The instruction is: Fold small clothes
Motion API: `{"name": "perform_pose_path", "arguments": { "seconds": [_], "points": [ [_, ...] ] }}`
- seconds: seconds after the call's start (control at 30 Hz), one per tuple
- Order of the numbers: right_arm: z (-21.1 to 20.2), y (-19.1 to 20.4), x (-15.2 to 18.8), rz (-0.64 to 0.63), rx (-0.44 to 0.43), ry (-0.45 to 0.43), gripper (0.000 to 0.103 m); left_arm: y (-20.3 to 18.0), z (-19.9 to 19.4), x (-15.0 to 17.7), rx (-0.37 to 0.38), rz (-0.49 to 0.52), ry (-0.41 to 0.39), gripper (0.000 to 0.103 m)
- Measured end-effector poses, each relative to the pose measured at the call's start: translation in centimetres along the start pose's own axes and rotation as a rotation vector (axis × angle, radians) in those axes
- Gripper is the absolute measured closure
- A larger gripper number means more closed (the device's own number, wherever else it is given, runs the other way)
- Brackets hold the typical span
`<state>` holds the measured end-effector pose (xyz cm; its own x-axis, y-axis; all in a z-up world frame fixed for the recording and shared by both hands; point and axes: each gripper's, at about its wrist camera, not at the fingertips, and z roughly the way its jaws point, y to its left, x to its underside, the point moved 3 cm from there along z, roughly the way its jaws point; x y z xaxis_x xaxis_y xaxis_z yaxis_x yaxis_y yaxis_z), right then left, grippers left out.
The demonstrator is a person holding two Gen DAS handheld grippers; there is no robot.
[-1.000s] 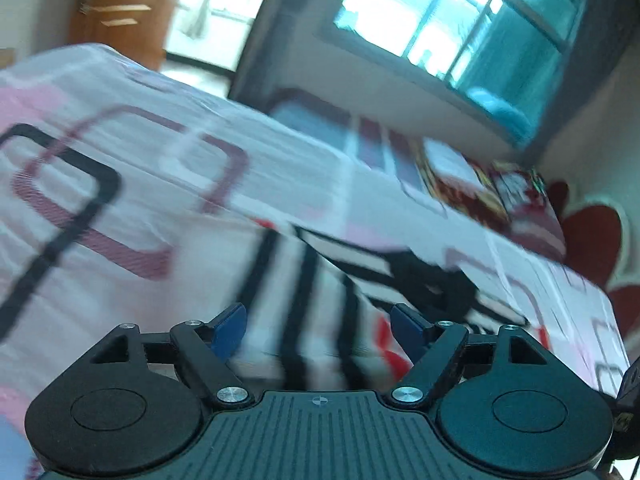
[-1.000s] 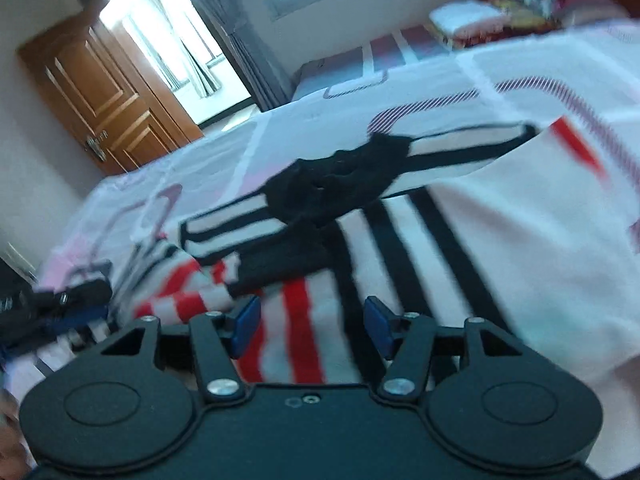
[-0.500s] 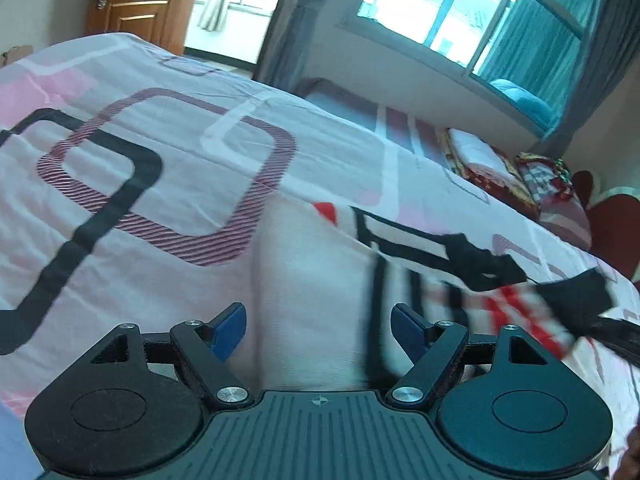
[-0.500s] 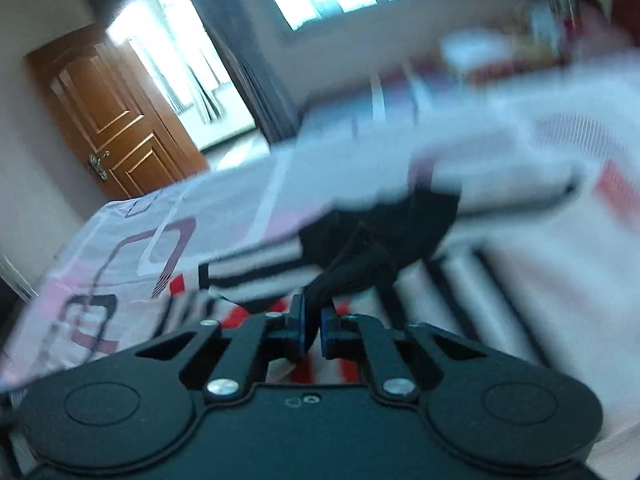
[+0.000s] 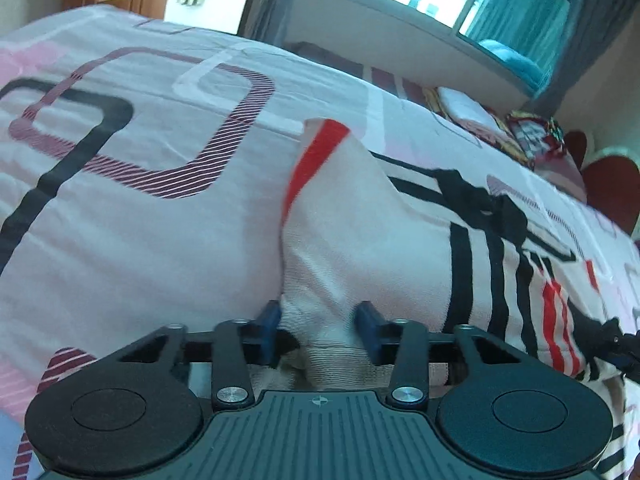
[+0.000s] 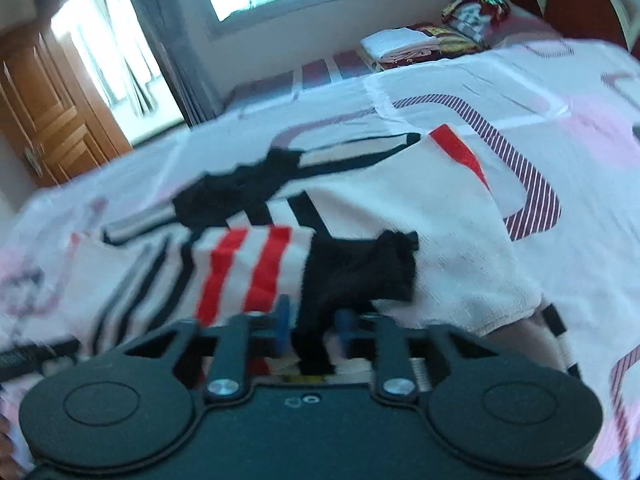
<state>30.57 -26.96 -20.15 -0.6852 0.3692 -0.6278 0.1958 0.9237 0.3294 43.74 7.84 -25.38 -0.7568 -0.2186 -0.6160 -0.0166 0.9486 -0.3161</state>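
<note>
I count one striped garment [image 5: 360, 240], white with black and red bands, spread on the patterned bedspread [image 5: 140, 220]. My left gripper [image 5: 318, 322] is closing, a bunched white edge of the garment between its blue pads, both pressing it. My right gripper [image 6: 312, 324] is opening, a black fabric part [image 6: 356, 272] passing between its pads; contact unclear through blur. One folded pile [image 6: 400, 46] lies well apart by the window. Bare bedspread lies left and right of the garment.
</note>
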Motion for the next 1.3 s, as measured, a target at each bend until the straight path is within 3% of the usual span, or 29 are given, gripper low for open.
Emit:
{"name": "perform_pose_path", "arguments": {
  "seconds": [0.1, 0.13, 0.17, 0.23, 0.33, 0.4, 0.43, 0.47, 0.5, 0.53, 0.63, 0.73, 0.8, 0.93, 0.97, 1.03, 1.07, 1.13, 1.2, 1.3],
  "points": [
    [-0.5, -1.0, -0.5, 0.057, -0.005, -0.015, 0.072, 0.2, 0.2, 0.1, -0.001, 0.018, -0.004, 0.065],
    [-0.4, -1.1, -0.5, 0.059, -0.006, -0.003, 0.078, 0.2, 0.3, 0.3, -0.003, 0.036, -0.008, 0.065],
    [-0.1, -1.2, -0.3, 0.047, -0.001, 0.019, 0.093, 0.2, 0.2, 0.3, -0.003, 0.041, -0.007, 0.066],
    [0.3, -0.8, 0.3, 0.013, 0.013, 0.041, 0.096, 0.2, 0.1, 0.1, 0.0, 0.038, 0.001, 0.066],
    [-0.8, -0.3, 1.0, -0.078, 0.077, -0.007, 0.097, -0.2, 0.1, -0.2, -0.01, 0.051, 0.01, 0.066],
    [0.0, -0.7, 1.6, -0.086, 0.092, 0.034, 0.096, -0.5, -0.1, -1.0, -0.012, 0.038, 0.004, 0.064],
    [0.0, -0.5, 1.3, -0.099, 0.091, 0.034, 0.095, -0.5, -0.1, -1.5, -0.008, 0.027, 0.007, 0.056],
    [-0.3, -0.4, 0.8, -0.089, 0.082, 0.024, 0.086, -0.6, -0.1, -2.2, 0.006, 0.012, 0.005, 0.029],
    [-0.6, -0.5, 0.3, -0.064, 0.063, 0.004, 0.074, -0.7, -0.1, -2.9, 0.013, 0.001, -0.011, 0.015],
    [-0.9, -0.7, -0.1, -0.038, 0.038, -0.013, 0.071, -0.9, -0.1, -3.6, 0.007, 0.006, -0.039, 0.003],
    [-0.4, -1.4, -1.2, 0.023, 0.01, -0.02, 0.069, -1.7, 1.1, -5.6, 0.011, 0.059, -0.052, 0.003],
    [0.9, -1.9, -1.8, 0.052, 0.01, -0.009, 0.07, -1.2, 3.8, -7.0, 0.001, 0.028, -0.014, 0.003],
    [1.3, -1.9, -2.0, 0.045, 0.009, -0.007, 0.07, -0.6, 5.4, -7.6, -0.009, 0.001, 0.001, 0.022],
    [2.1, -1.6, -2.5, 0.002, 0.009, -0.011, 0.079, -0.1, 6.9, -8.6, -0.009, -0.013, -0.005, 0.042],
    [2.0, -1.8, -2.6, 0.003, 0.007, -0.012, 0.086, -0.3, 7.0, -8.6, -0.003, 0.002, -0.009, 0.065],
    [1.6, -1.8, -2.5, -0.015, 0.006, -0.014, 0.095, -0.6, 7.1, -8.8, 0.003, 0.007, -0.019, 0.075],
    [1.3, -1.6, -2.4, -0.03, 0.009, -0.019, 0.095, -0.7, 7.0, -8.9, 0.002, 0.005, -0.036, 0.088],
    [-0.3, -1.3, -2.2, -0.062, 0.043, -0.079, 0.096, -0.5, 6.9, -9.2, 0.002, -0.014, -0.067, 0.089],
    [-1.1, -1.9, -1.5, -0.073, 0.127, -0.12, 0.096, -0.1, 7.9, -9.2, -0.012, -0.026, -0.037, 0.089],
    [0.2, -3.4, 0.1, -0.031, 0.152, -0.04, 0.096, -0.7, 8.0, -9.2, -0.031, 0.028, -0.037, 0.089]
  ]
}}
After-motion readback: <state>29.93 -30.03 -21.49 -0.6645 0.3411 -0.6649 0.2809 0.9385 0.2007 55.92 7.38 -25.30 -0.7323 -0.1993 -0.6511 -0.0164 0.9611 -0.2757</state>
